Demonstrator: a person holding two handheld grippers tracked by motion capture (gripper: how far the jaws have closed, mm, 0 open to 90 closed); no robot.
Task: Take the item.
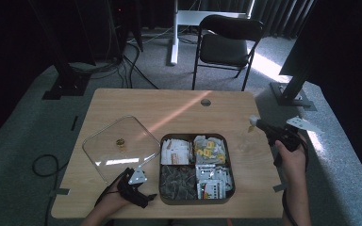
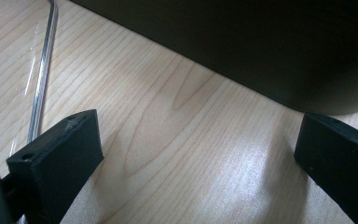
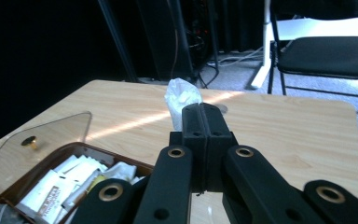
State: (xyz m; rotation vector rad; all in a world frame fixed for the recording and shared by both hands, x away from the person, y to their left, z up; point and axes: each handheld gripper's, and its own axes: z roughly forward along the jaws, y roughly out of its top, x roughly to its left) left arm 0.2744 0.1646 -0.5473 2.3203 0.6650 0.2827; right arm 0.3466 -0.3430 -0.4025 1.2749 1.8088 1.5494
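The right gripper [image 3: 200,112] is clamped on a small white sachet [image 3: 181,97], held above the table [image 1: 179,106] to the right of the compartmented tray [image 1: 162,188]; the tray lies leftward from its jaws. The left gripper [image 1: 139,186] rests spread and empty beside the tray's left wall, near the glass lid [image 1: 103,146].

Brown four-compartment tray [image 1: 231,162]: 1
Compartments in the tray, each filled with packets: 4
Clear square glass lid with brass knob [image 1: 118,143]: 1
Small white packet [image 3: 182,100] pinched in the right gripper [image 3: 199,112]: 1
Black two-jaw grippers: 2, the left gripper [image 1: 134,186] included
Black folding chair [image 1: 226,44]: 1
Light wooden table [image 1: 169,108]: 1
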